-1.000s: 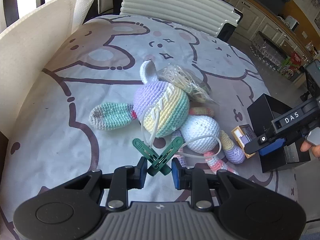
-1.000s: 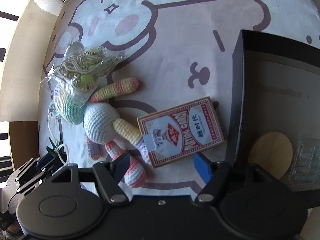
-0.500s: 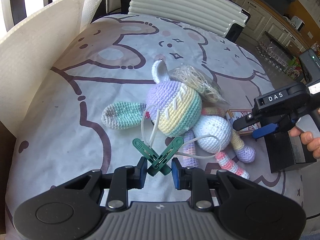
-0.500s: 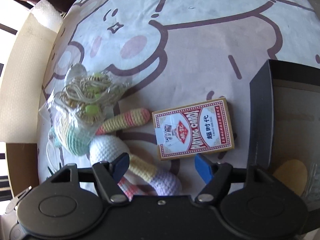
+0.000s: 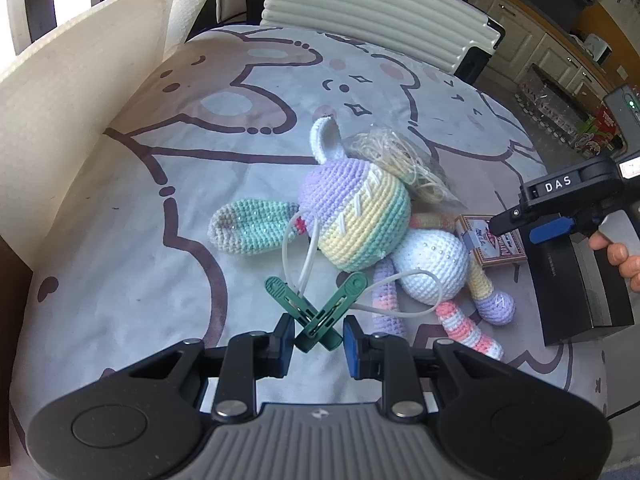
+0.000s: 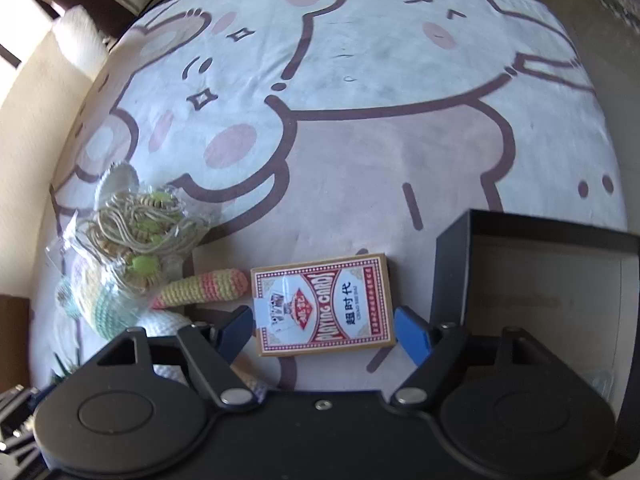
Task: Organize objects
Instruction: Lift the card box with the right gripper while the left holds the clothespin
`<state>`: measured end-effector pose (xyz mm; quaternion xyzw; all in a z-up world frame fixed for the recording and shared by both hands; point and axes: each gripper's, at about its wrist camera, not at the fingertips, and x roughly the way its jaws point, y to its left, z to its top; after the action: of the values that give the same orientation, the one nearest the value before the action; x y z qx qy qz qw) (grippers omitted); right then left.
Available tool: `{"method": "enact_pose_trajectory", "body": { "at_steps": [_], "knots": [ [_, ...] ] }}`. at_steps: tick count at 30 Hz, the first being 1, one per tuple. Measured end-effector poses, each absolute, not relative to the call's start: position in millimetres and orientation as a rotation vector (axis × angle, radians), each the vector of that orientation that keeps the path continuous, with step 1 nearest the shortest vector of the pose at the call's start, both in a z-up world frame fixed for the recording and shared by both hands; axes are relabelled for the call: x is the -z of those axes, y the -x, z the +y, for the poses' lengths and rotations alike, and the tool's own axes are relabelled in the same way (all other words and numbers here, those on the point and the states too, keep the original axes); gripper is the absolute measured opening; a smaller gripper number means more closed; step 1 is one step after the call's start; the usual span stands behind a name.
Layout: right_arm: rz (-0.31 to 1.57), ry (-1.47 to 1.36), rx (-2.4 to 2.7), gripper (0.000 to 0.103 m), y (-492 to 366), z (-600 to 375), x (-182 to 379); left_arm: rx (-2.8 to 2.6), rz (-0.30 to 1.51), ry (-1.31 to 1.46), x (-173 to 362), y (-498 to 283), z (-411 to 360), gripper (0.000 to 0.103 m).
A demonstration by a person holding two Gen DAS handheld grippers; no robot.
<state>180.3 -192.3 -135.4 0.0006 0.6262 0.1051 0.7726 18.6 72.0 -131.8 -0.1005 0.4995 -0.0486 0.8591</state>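
My left gripper (image 5: 316, 340) is shut on a green clothespin (image 5: 320, 308) with a white cord looped through it, held just above the cloth. A pastel crochet bunny (image 5: 360, 224) lies beyond it, with a clear bag of twine (image 5: 404, 160) at its head. A red playing-card box (image 6: 322, 304) lies flat beside the bunny's arm (image 6: 200, 290). My right gripper (image 6: 324, 330) is open, its fingers on either side of the card box. It also shows in the left wrist view (image 5: 532, 224). A black box (image 6: 540, 280) stands open just right of the cards.
The cloth with a cartoon bear print (image 6: 360, 80) covers the table. A cream foam board (image 5: 72, 100) stands along the left edge. A ribbed white chair back (image 5: 380, 8) is at the far side. Kitchen cabinets lie beyond on the right.
My right gripper has moved forward and down until its open fingers straddle the card box. My left gripper still holds the clothespin and has drifted slightly back.
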Motion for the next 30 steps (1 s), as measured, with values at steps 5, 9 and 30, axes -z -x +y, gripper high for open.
{"method": "enact_pose_trajectory", "body": {
  "at_steps": [5,9,30],
  "knots": [
    [1.367,0.115,-0.230,0.081,-186.1,-174.9,147.0,0.091,1.052,0.198,133.6,-19.2,75.2,0.027],
    [1.371,0.155,-0.216,0.085,-188.7,-164.8,152.8,0.084,1.059,0.195,135.6,-20.4,77.5,0.027],
    [1.348,0.319,-0.271,0.088,-177.5,-134.5,162.3,0.083,1.071,0.184,138.9,-23.2,76.0,0.027]
  ]
}}
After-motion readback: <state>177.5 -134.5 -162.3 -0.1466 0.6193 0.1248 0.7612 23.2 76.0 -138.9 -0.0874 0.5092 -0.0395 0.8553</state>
